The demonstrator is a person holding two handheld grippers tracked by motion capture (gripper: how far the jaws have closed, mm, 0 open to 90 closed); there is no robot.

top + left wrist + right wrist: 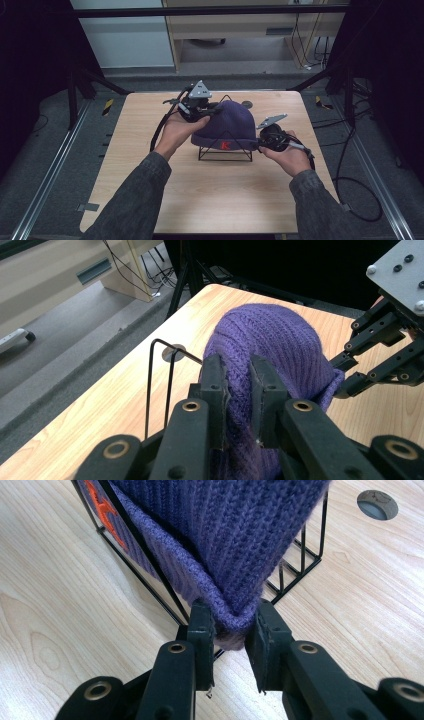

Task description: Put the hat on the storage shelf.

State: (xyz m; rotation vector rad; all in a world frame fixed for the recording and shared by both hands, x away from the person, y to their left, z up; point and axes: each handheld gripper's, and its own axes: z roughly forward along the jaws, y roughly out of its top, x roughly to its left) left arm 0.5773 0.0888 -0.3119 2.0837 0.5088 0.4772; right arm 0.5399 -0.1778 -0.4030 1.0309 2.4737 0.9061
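Beanie (231, 122) on wire rack (225, 154), both hand-held grippers pinching edges.

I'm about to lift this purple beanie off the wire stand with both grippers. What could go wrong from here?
1. The right gripper pinches only the folded cuff edge of the beanie; that small bite may slip when pulled.
2. The wire stand looks light and sits loose on the table, so it may lift or tip with the hat.
3. The left gripper bunches the knit, which could snag or stretch.
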